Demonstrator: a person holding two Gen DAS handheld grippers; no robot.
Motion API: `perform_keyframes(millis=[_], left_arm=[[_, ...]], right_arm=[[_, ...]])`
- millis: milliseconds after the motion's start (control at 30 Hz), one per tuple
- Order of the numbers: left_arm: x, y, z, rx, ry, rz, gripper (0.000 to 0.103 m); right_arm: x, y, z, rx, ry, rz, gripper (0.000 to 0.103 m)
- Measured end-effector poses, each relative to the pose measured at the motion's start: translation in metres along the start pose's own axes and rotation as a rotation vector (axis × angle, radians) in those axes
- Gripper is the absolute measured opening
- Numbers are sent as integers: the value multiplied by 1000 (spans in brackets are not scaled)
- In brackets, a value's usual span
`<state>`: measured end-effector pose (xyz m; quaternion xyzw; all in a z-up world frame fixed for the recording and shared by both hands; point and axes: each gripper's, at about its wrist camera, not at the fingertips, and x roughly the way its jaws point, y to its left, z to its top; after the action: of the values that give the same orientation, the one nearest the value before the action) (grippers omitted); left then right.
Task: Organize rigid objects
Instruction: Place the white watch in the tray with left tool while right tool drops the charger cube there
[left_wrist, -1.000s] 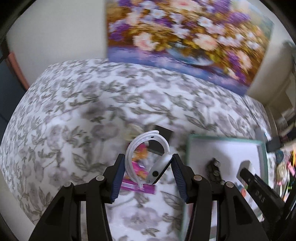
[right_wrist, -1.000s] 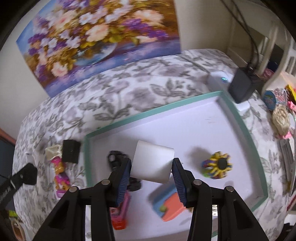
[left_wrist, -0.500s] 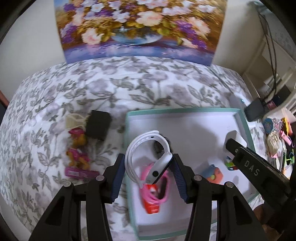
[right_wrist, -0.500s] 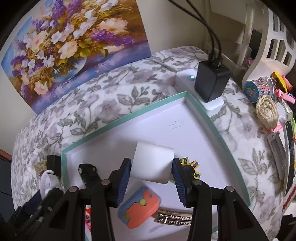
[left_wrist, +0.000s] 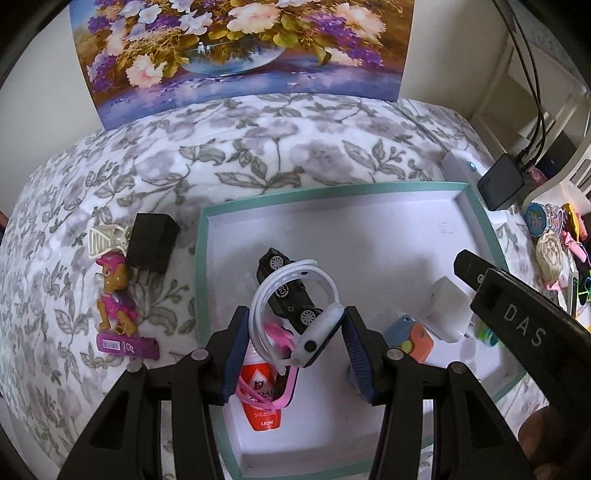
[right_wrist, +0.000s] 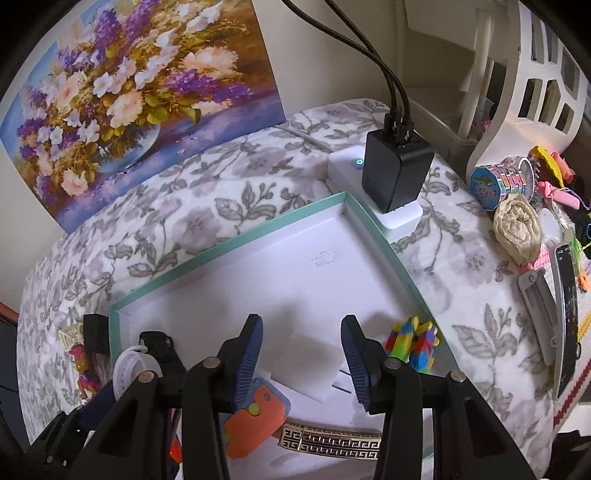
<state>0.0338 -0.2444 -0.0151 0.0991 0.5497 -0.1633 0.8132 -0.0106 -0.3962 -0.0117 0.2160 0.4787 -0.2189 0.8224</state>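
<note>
My left gripper (left_wrist: 291, 347) is shut on a white smartwatch (left_wrist: 295, 314), held over the near left part of the teal-rimmed white tray (left_wrist: 201, 266). Under it lie a black toy car (left_wrist: 275, 266), a pink band and a red tube (left_wrist: 260, 402). My right gripper (right_wrist: 301, 363) is open above a white plug adapter (right_wrist: 314, 356) that lies on the tray floor (right_wrist: 295, 266). The adapter also shows in the left wrist view (left_wrist: 445, 314). A blue-orange toy (right_wrist: 255, 417), a colourful spiky toy (right_wrist: 413, 345) and a gold clip (right_wrist: 328, 441) lie near it.
Left of the tray on the floral cloth (left_wrist: 258, 147) lie a black charger (left_wrist: 153, 243), a white hair claw (left_wrist: 103, 238), a dog figure (left_wrist: 112, 295) and a purple stick (left_wrist: 127, 347). A power strip with a black plug (right_wrist: 395, 177) stands beyond the tray's right corner. Clutter (right_wrist: 517, 221) lies right.
My right gripper has opened and let the white adapter down onto the tray. My left gripper has carried the watch right, from over the cloth to over the tray.
</note>
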Motion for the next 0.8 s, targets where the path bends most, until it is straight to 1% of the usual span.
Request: perform_keyframes(millis=[333, 633, 667, 700, 767, 800], left_arm=[[-1, 3, 1, 5, 6, -4, 53], [-11, 18, 5, -32, -13, -18, 54], [-13, 20, 6, -37, -17, -18, 54], [-14, 22, 7, -44, -20, -17, 54], [-16, 29, 8, -59, -28, -11, 54], [-17, 32, 9, -70, -30, -9, 55]], right_arm=[[8, 0, -5, 4, 39, -8, 48], [6, 0, -5, 11, 39, -20, 49], [6, 0, -5, 13, 39, -19, 50], [6, 0, -5, 15, 41, -17, 58], [7, 1, -5, 20, 45, -13, 69], [7, 2, -6, 16, 46, -12, 69]])
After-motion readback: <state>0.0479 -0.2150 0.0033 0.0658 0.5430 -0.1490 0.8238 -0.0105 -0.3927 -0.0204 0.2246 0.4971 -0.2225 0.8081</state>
